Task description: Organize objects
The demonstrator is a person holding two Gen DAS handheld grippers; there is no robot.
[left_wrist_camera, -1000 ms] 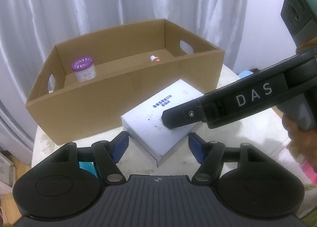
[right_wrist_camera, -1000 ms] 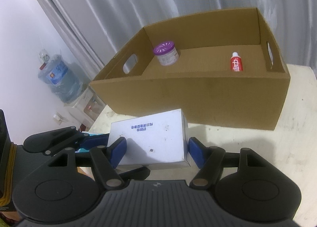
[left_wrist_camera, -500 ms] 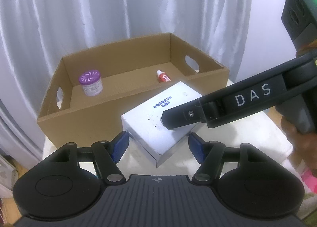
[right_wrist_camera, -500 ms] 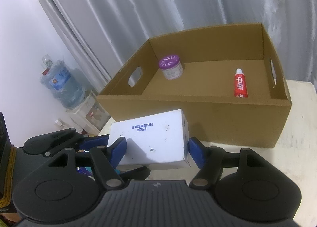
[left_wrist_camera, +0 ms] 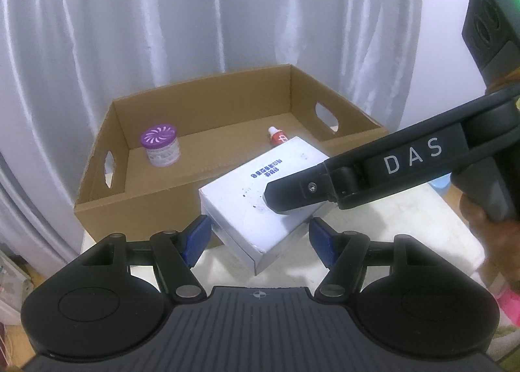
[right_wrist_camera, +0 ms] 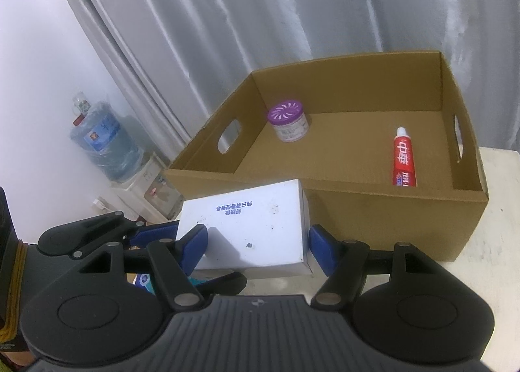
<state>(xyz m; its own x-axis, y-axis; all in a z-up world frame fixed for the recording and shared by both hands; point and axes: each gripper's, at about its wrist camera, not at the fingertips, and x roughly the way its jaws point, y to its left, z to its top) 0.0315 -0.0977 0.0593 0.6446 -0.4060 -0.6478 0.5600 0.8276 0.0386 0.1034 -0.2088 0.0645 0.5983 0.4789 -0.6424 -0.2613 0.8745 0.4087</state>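
I hold a white box (right_wrist_camera: 250, 225) between both grippers, my right gripper (right_wrist_camera: 256, 247) and my left gripper (left_wrist_camera: 260, 237) each pinching it, raised just in front of the cardboard crate (right_wrist_camera: 357, 219). Inside the crate stand a purple-lidded jar (right_wrist_camera: 287, 125) and a toothpaste tube (right_wrist_camera: 403, 157). I judge the next move calls for carrying the box over the near wall and lowering it between them.

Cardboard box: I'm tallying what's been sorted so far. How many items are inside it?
2. A purple-lidded jar stands near the back left corner of the cardboard box, and a red toothpaste tube lies by its right wall. The near wall may hide something low behind it.
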